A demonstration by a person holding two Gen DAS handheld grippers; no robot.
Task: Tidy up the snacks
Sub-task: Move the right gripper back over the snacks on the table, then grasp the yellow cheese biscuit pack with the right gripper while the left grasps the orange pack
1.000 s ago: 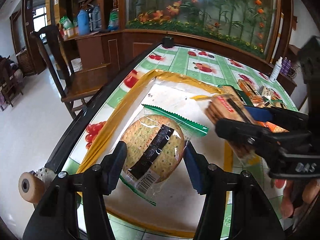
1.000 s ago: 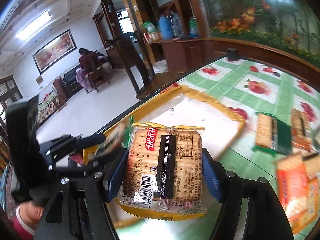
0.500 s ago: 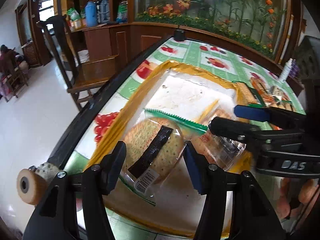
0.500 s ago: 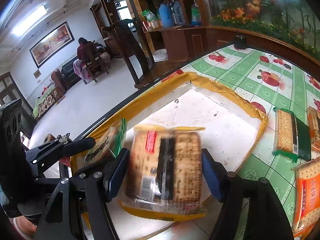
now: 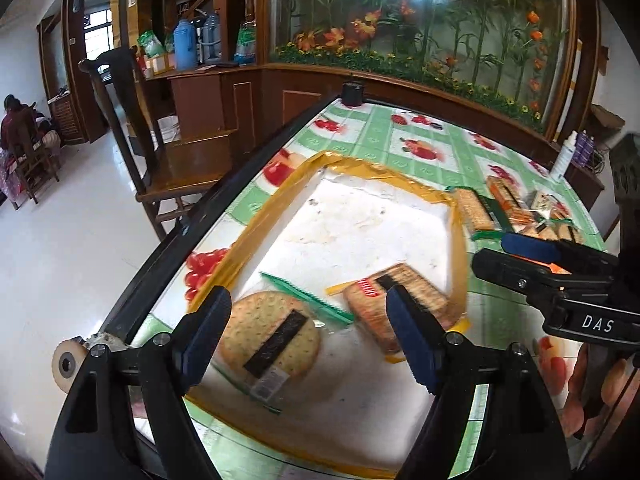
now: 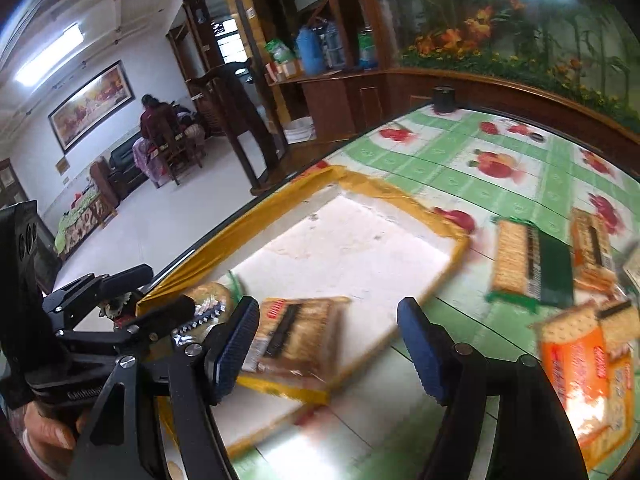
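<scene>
A white tray (image 5: 372, 220) rimmed with yellow tape lies on the fruit-print tablecloth. Inside it a round cracker pack (image 5: 270, 336) rests flat between the fingers of my left gripper (image 5: 308, 340). The jaws are opening and the pads stand clear of the pack. Beside it a square cracker pack (image 5: 396, 304) lies tilted on the tray floor. In the right wrist view that square pack (image 6: 296, 332) sits near the left finger of my right gripper (image 6: 328, 344), which is open and holds nothing. The left gripper (image 6: 152, 296) shows at the left, over the round pack (image 6: 212, 300).
Several more cracker packs lie on the cloth right of the tray: a green one (image 6: 528, 260) and orange ones (image 6: 580, 360). A wooden chair (image 5: 132, 120) stands beyond the table's left edge. A small black object (image 5: 353, 94) sits at the far end.
The right gripper let go of the square pack, which now lies in the tray, and drew back to the right. The left gripper's jaws have spread wider around the round pack.
</scene>
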